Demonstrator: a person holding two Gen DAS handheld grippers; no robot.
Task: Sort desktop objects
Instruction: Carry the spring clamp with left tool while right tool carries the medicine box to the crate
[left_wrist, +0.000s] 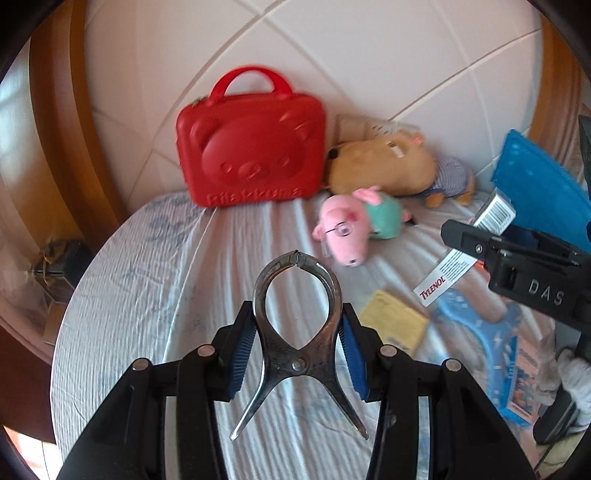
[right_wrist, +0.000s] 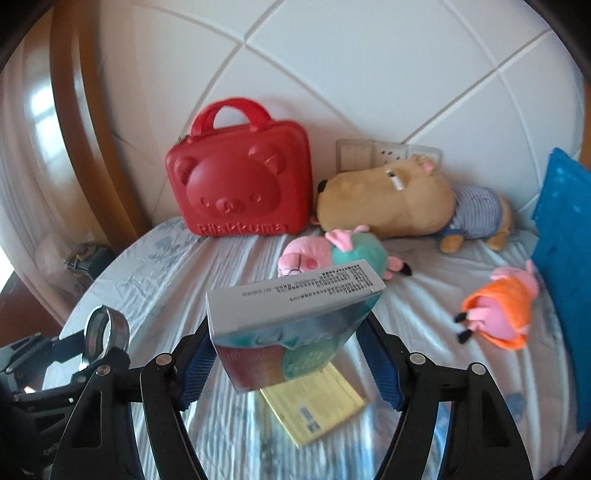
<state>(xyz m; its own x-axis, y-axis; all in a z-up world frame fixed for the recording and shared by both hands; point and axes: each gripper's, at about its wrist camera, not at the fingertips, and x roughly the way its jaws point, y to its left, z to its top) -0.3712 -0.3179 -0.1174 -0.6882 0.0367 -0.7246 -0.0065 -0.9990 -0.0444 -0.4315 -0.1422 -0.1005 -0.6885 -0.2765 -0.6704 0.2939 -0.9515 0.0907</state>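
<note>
the left hand-held gripper (left_wrist: 297, 341) pinches a metal clamp (left_wrist: 297, 332) between its blue pads, the clamp's long axis running straight ahead along the fingers, its closed ring tip pointing toward the red rilakkuma case (left_wrist: 251, 140) that stands upright at the far edge of the desk (left_wrist: 147, 277). the right hand-held gripper (right_wrist: 284, 354) grips a tylenol box (right_wrist: 291, 317), held above the cloth with its long side running left to right across the fingers and tilted a little. both things are lifted clear of the desk, so i judge that each is being carried; where each one belongs the pictures do not settle.

the case lies ahead and slightly left of both hand-held grippers, with the left one nearer to it. a capybara plush (right_wrist: 388, 199) lies just beside the case, and a pink pig plush (left_wrist: 351, 229) lies in front of that.

the right wrist view alone shows an orange-dressed pig plush (right_wrist: 498, 314) near the blue board (right_wrist: 565, 258), and a yellow packet (right_wrist: 317, 402) on the cloth right under the box. the left wrist view alone shows the box's brand name and barcode end, and a light blue plastic piece (left_wrist: 495, 332) beyond the packet.
</note>
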